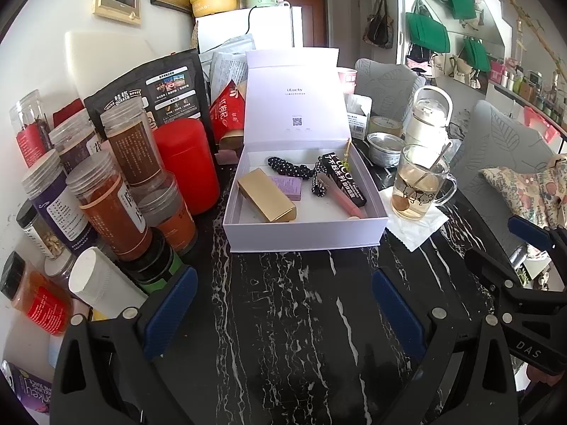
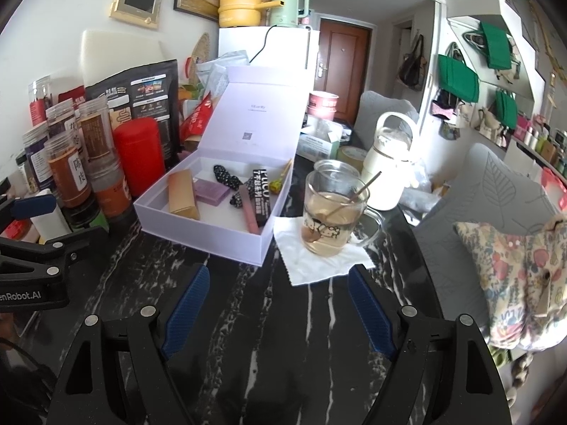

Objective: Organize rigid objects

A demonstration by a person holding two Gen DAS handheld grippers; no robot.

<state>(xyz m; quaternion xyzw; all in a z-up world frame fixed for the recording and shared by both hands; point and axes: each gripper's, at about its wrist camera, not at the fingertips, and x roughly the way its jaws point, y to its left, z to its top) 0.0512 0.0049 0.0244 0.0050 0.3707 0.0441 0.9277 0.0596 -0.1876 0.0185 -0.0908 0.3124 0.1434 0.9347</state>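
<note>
The white rigid cardboard gift box [image 1: 304, 233] stands with its hinged lid upright on the black white-veined marble table [image 1: 301, 318], between a cluster of jars and a glass mug. Inside lie a gold rectangular carton [image 1: 266, 195], a flat lilac carton [image 1: 288, 186], a black printed cosmetics carton [image 1: 345, 180], a pink tube [image 1: 342, 196] and a black polka-dot fabric hair tie [image 1: 294, 168].

Left gripper [image 1: 283, 313]: jaws spread wide over bare table, nothing between them. Right gripper [image 2: 276, 306]: likewise spread and empty, short of the box's near wall [image 2: 202, 237].

Handling, as judged: the cartons look light and stiff, with thin walls that could dent under a hard squeeze; a grip across the narrow faces of the gold carton seems safest. The pink tube appears smooth and may roll or slip, so a hold at mid-length is advised. The hair tie is soft, not rigid. The box walls restrict approach to a steep one from above.

The clear glass mug of pale liquid [image 2: 329, 212], with a metal stirrer, stands on a white napkin [image 2: 319, 258] just beside the box; it is fragile and spillable. The plastic screw-top jars [image 1: 106, 194] crowd the other side.

Obscured: the pink tube partly underlies the black carton; a small yellow-green item on a stick at the box's far corner is indistinct; carton print is not fully legible; the table's near edge is cut off by the grippers.
</note>
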